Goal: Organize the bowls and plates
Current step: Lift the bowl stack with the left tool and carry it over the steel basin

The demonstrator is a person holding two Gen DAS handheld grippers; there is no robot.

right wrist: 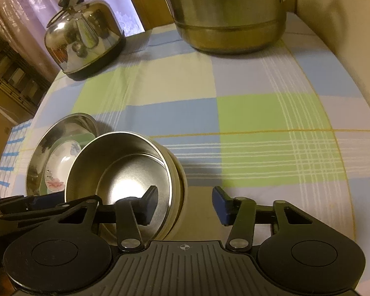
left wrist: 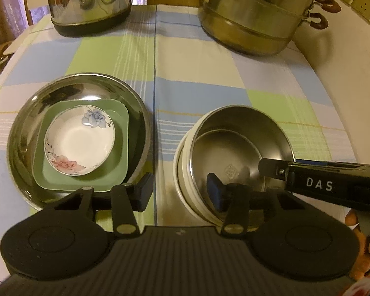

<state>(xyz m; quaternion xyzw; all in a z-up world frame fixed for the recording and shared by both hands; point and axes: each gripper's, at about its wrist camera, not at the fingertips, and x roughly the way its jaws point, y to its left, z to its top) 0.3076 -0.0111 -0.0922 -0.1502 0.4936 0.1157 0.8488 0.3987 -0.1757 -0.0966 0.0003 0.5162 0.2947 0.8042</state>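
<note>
Both fingers' gaps wide, straddling steel bowl (right wrist: 120,172) rim

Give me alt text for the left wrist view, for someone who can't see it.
The left tool straddles the near left rim of a steel bowl nested in a white bowl, on a checked tablecloth. Left, a steel plate holds a green square dish and floral saucer.

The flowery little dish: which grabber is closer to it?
Left. The left gripper sits between the two stacks, one finger by the big steel plate holding the flowery dish. The right gripper straddles the steel bowl rim, farther away.
</note>
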